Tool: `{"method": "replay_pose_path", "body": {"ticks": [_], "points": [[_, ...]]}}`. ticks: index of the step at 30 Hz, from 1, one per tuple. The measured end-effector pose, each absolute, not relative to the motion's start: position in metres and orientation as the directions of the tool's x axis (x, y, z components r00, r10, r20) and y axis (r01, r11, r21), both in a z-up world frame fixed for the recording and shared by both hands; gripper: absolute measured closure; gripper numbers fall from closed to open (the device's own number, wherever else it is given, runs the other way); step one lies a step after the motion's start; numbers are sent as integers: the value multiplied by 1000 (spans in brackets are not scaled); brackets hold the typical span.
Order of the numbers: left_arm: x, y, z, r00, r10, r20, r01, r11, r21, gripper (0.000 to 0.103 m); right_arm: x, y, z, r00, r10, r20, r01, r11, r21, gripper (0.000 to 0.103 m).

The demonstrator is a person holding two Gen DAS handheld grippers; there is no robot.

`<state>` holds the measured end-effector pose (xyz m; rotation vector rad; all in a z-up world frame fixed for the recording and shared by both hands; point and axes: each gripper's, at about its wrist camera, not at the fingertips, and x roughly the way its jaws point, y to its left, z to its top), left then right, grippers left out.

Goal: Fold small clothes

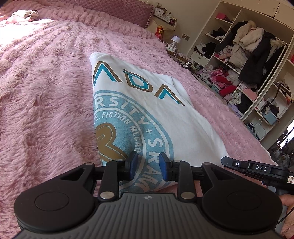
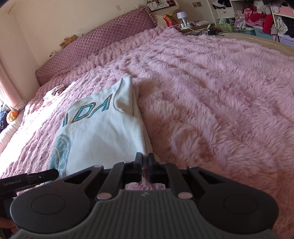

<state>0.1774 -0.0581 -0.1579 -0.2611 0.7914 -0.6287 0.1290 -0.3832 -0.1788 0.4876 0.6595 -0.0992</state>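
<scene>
A white T-shirt (image 1: 147, 103) with a teal and gold round print lies folded into a long strip on the pink furry blanket (image 1: 46, 92). My left gripper (image 1: 148, 169) is open, its blue pads (image 1: 133, 165) over the shirt's near end, nothing between them. The shirt also shows in the right wrist view (image 2: 102, 128). My right gripper (image 2: 144, 165) has its jaws nearly together at the shirt's near right edge; whether cloth is pinched is hidden. The right gripper body (image 1: 257, 168) shows at the right of the left wrist view.
A small pale garment (image 1: 23, 15) lies far off on the blanket near the quilted purple headboard (image 2: 95, 44). Open shelves (image 1: 248, 64) crammed with clothes and coats stand beyond the bed's right side. A nightstand (image 2: 183, 20) holds a lamp and a red bag.
</scene>
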Motion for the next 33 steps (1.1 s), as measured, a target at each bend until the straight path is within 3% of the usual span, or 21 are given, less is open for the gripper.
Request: {"method": "replay_pose_path", "body": {"ticks": [4, 5, 6, 7, 9, 12, 18, 21, 25, 28, 29, 33], "points": [[181, -51, -149, 519, -639, -568, 430, 769, -472, 69, 128, -384, -183, 789, 62, -611, 253, 874, 415, 101], [183, -49, -144, 519, -644, -562, 435, 765, -475, 65, 126, -382, -177, 797, 45, -602, 255, 879, 403, 97], [186, -46, -140, 522, -650, -552, 440, 760, -479, 59, 123, -381, -170, 812, 28, -583, 254, 882, 396, 84], [193, -42, -135, 532, -657, -534, 442, 754, -487, 56, 119, -380, -161, 835, 15, -550, 239, 891, 387, 81], [211, -29, -131, 553, -676, -486, 408, 729, -549, 49, 118, -378, -145, 873, 44, -486, 169, 906, 387, 81], [252, -4, -137, 596, -683, -423, 275, 668, -691, 49, 132, -373, -132, 895, 112, -432, 74, 918, 390, 77], [343, 16, -170, 632, -637, -441, 32, 590, -807, 48, 171, -360, -154, 848, 186, -497, 35, 915, 402, 76], [384, 12, -189, 603, -661, -447, -30, 541, -841, 48, 176, -357, -169, 839, 188, -510, 44, 911, 409, 76], [424, -3, -206, 585, -714, -385, -45, 445, -894, 48, 179, -358, -178, 839, 197, -507, 36, 910, 413, 76], [446, -15, -210, 595, -732, -334, -13, 406, -914, 58, 180, -361, -180, 834, 214, -508, 18, 910, 413, 76], [452, -19, -208, 599, -726, -337, -1, 420, -907, 70, 180, -361, -180, 833, 219, -509, 10, 912, 409, 76], [473, -33, -195, 608, -694, -386, 40, 512, -858, 85, 180, -365, -182, 829, 237, -507, -5, 909, 417, 76]]}}
